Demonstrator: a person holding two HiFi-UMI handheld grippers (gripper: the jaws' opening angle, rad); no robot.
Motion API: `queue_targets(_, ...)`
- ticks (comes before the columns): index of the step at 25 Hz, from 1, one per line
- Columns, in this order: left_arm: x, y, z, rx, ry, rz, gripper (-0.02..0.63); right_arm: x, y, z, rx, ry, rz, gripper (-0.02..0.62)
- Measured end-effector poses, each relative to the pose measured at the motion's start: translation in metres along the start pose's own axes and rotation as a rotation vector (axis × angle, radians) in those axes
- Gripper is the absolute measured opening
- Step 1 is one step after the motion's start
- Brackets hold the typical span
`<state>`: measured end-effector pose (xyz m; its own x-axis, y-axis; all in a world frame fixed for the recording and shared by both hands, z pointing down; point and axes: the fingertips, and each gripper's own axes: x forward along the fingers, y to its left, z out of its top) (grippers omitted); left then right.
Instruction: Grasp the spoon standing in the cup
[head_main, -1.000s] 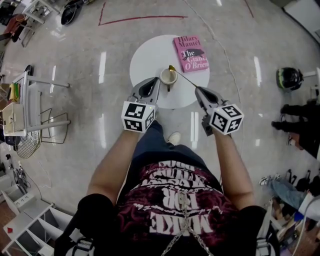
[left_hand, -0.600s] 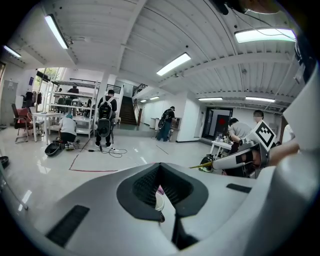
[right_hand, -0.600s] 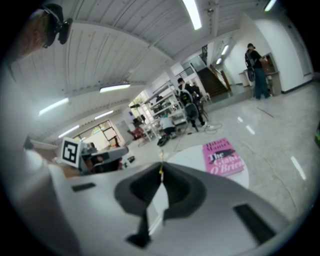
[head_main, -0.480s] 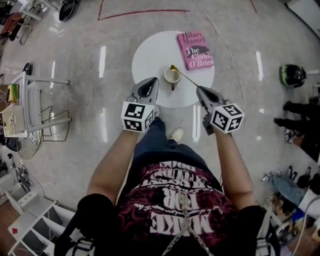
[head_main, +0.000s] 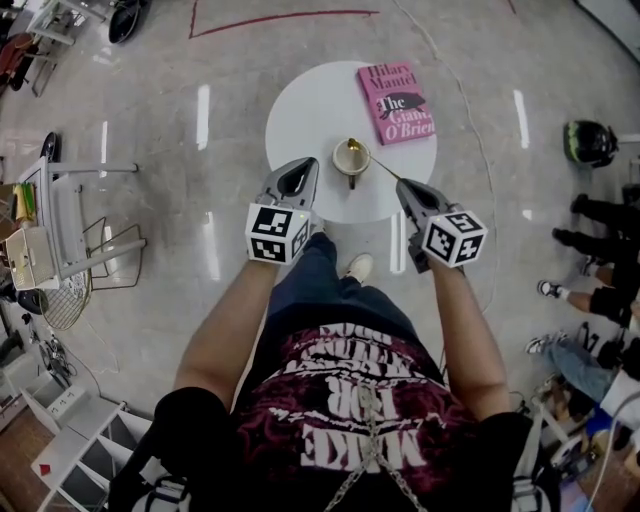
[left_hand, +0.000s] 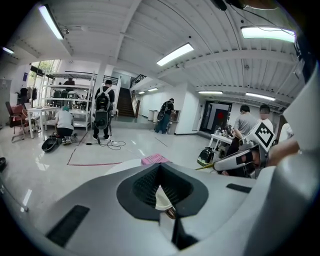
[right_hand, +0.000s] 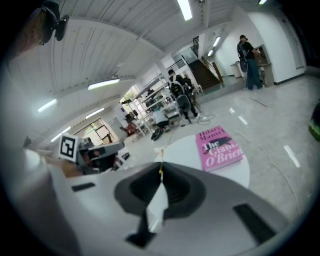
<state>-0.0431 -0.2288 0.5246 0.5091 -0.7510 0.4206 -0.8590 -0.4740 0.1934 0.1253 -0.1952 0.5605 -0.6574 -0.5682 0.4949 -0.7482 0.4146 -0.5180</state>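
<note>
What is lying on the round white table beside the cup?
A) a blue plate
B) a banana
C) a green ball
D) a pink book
D: a pink book lies flat on the table, a little way from the cup and not touching it.

Glossy floor (head_main: 150, 110), matt table (head_main: 300, 110) (shiny metal spoon (head_main: 379, 167)).

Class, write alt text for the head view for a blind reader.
The right gripper is shut on the handle of a spoon standing in a cup on a round white table. The left gripper is near the cup, apart from it; a pink book lies beyond.
</note>
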Motion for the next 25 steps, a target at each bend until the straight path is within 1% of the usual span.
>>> queue_targets(7,0.023,0.009,-0.014,0.0,0.044,-0.035,0.025,0.02,-0.015,-0.017,0.025,0.059,-0.034,0.035)
queue_targets(12,0.038,0.025,-0.027,0.007,0.084,-0.038,0.025,0.033,-0.027,-0.027,0.035,0.101,-0.051,0.035)
queue_targets(17,0.05,0.036,-0.034,0.003,0.112,-0.048,0.025,0.048,-0.04,-0.039,0.016,0.155,-0.082,0.035)
queue_targets(25,0.063,0.044,-0.039,0.006,0.131,-0.056,0.025,0.066,-0.051,-0.058,0.003,0.231,-0.095,0.035)
